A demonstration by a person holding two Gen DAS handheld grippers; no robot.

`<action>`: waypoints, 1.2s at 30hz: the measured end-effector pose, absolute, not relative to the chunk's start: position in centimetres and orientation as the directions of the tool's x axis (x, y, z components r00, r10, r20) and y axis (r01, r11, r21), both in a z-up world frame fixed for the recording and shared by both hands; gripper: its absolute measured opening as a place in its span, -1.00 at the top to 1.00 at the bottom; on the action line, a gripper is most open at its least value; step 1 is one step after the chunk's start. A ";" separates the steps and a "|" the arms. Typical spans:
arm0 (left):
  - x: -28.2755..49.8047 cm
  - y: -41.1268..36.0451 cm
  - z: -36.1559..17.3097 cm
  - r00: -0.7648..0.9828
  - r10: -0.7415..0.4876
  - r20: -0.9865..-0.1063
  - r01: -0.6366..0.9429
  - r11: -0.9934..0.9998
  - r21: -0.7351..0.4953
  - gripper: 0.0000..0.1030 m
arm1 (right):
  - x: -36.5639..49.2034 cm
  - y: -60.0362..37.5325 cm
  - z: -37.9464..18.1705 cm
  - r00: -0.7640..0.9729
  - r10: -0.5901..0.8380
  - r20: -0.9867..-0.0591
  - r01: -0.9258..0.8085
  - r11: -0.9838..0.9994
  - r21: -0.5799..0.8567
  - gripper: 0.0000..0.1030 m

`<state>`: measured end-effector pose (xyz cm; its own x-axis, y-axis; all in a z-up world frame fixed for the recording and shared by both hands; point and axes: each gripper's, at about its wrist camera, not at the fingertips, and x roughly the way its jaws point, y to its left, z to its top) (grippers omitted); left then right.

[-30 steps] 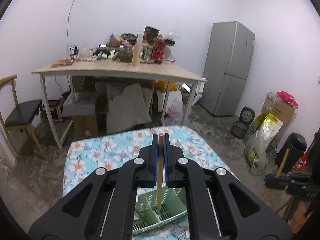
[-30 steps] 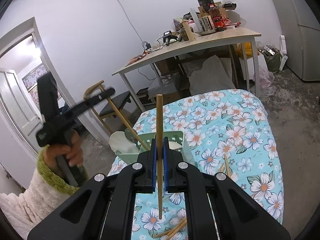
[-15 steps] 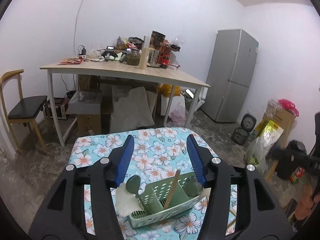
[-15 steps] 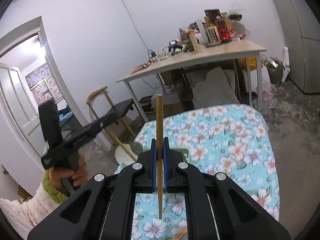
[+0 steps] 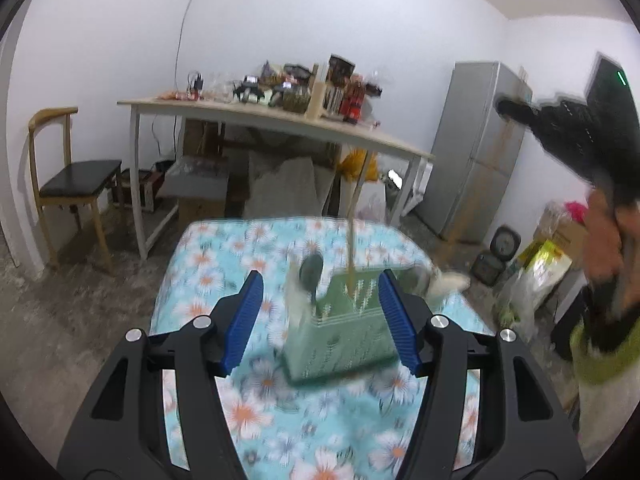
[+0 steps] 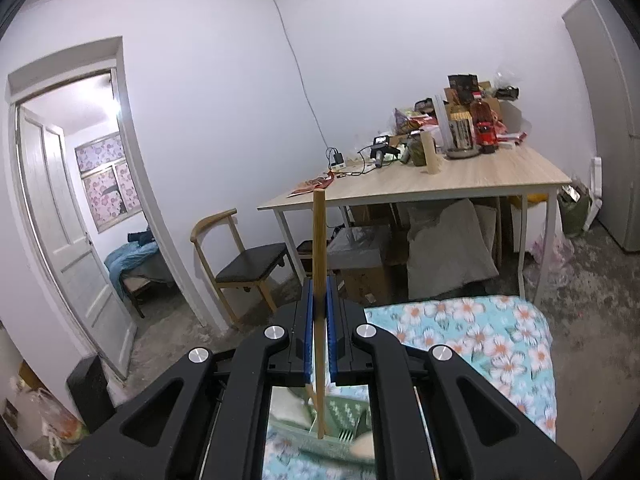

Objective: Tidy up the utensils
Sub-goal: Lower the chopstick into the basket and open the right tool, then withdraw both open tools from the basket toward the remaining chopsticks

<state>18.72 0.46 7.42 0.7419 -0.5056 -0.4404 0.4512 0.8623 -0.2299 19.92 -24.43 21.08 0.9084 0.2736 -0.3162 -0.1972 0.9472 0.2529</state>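
Utensils are partly sorted, by my reading. On the floral-covered desk (image 5: 208, 280) stands the green caddy (image 5: 348, 320), already holding a dark spoon (image 5: 311, 272), a white ladle-like piece, blurred, and one wooden chopstick (image 5: 354, 220) leaning upright in a compartment. My left tool (image 5: 320, 320) is opening, its blue pads spread either side of the caddy and touching nothing. My right tool (image 6: 319, 328) is pressed together on a second chopstick (image 6: 319, 280), held upright with its lower tip above the caddy. That stick is not yet placed. Whether loose utensils remain on the desk I cannot tell.
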 end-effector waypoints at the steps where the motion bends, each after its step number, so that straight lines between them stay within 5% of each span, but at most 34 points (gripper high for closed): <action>1: 18.6 0.4 6.9 0.735 -0.505 -0.453 0.452 0.862 -0.228 -0.11 | 20.7 -24.0 20.7 0.907 0.271 -0.323 -0.196 0.950 0.245 0.88; 14: 16.2 -0.8 0.7 0.615 -0.535 -0.580 0.481 0.837 -0.262 -0.11 | 26.1 -22.6 11.7 0.810 0.268 -0.522 -0.141 0.953 0.270 0.80; 16: 15.9 -1.4 0.4 0.605 -0.539 -0.586 0.491 0.832 -0.259 -0.11 | 25.9 -23.5 11.0 0.797 0.272 -0.539 -0.126 0.948 0.292 0.14; 18: 15.8 -1.9 0.1 0.593 -0.545 -0.593 0.502 0.826 -0.257 -0.11 | 25.2 -24.4 10.9 0.806 0.268 -0.529 -0.113 0.945 0.306 0.00; 27: 15.4 -3.7 -0.3 0.558 -0.570 -0.603 0.541 0.801 -0.255 -0.11 | 19.7 -30.4 11.3 0.836 0.229 -0.498 -0.031 0.927 0.374 -0.06; 36: 15.5 -5.9 -1.6 0.495 -0.592 -0.636 0.591 0.766 -0.254 -0.11 | 13.2 -34.4 6.3 0.779 0.223 -0.586 0.066 0.900 0.430 -0.06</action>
<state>15.51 -5.90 -1.56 0.4949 -0.5925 -0.6356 0.5908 0.7659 -0.2539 13.22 -34.44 6.34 0.7791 0.2230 -0.5859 0.0656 0.9004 0.4300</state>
